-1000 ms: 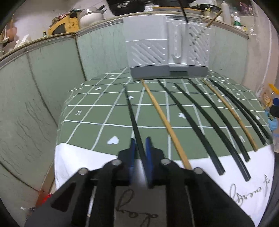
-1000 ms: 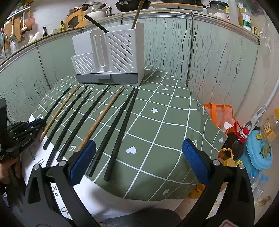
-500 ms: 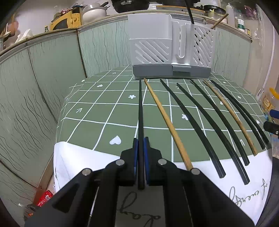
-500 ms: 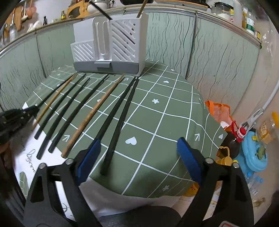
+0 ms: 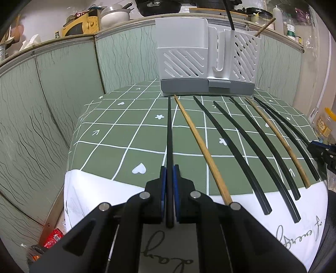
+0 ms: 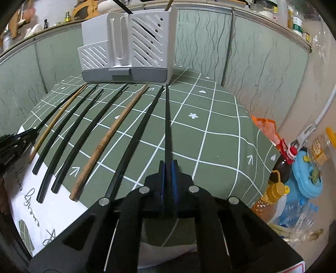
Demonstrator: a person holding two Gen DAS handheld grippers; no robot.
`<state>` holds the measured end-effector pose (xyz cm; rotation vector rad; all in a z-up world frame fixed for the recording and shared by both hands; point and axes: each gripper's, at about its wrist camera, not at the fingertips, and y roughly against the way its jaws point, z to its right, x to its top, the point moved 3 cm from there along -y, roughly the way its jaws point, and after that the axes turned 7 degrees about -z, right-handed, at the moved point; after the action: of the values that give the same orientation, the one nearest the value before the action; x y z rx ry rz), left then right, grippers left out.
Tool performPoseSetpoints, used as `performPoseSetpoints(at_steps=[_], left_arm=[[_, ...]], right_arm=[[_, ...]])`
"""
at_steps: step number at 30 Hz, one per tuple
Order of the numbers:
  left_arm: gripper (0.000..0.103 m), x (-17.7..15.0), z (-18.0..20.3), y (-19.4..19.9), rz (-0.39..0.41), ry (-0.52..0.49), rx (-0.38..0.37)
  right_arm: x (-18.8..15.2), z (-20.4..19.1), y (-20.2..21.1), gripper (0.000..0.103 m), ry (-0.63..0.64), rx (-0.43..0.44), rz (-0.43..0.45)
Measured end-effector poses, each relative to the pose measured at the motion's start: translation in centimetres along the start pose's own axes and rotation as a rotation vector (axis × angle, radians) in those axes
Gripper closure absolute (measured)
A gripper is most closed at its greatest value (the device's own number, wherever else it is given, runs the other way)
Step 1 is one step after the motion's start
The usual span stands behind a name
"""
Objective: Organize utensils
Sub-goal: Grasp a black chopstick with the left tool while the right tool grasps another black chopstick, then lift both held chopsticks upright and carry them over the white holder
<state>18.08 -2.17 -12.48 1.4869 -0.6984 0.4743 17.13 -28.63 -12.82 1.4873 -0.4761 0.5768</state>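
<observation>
Several chopsticks lie side by side on a green checked tablecloth (image 5: pixel 130 134), pointing at a white slotted utensil holder (image 5: pixel 205 61) at the far edge. My left gripper (image 5: pixel 169 168) is shut on the leftmost black chopstick (image 5: pixel 169 134), which runs straight ahead toward the holder. My right gripper (image 6: pixel 168 163) is shut on the rightmost black chopstick (image 6: pixel 167 121). Between them lie more black chopsticks (image 5: pixel 229 142) and two wooden ones (image 5: pixel 199 142) (image 6: pixel 109 138). The holder (image 6: pixel 130 44) has one black and one wooden stick standing in its right compartment.
Green wavy-patterned wall panels (image 5: pixel 52 100) surround the table on the left and behind. A white printed cloth (image 5: pixel 294 220) covers the near edge. Bottles and a blue container (image 6: pixel 304 176) stand on the floor to the right. Cookware sits on the shelf (image 5: pixel 117 14) above.
My right gripper came down and forward and closed from wide open onto the rightmost black chopstick. My left gripper, nearly shut a second ago, clamped its chopstick, which swung straight toward the holder.
</observation>
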Motion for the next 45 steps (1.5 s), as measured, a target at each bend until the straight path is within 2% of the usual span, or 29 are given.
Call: performPoseSetpoints(at_steps=[9, 21, 45], left_arm=[[0.095, 0.2, -1.2, 0.6, -0.021, 0.053, -0.042], [0.095, 2.1, -2.2, 3.9, 0.033, 0.050, -0.077], [0.095, 8.1, -3.3, 10.2, 0.162, -0.003, -0.119]], right_arm=[[0.2, 1.1, 1.8, 0.097, -0.040, 0.040, 0.020], [1.2, 1.8, 4.0, 0.097, -0.042, 0.068, 0.033], [6.6, 2.5, 11.4, 0.097, -0.051, 0.112, 0.213]])
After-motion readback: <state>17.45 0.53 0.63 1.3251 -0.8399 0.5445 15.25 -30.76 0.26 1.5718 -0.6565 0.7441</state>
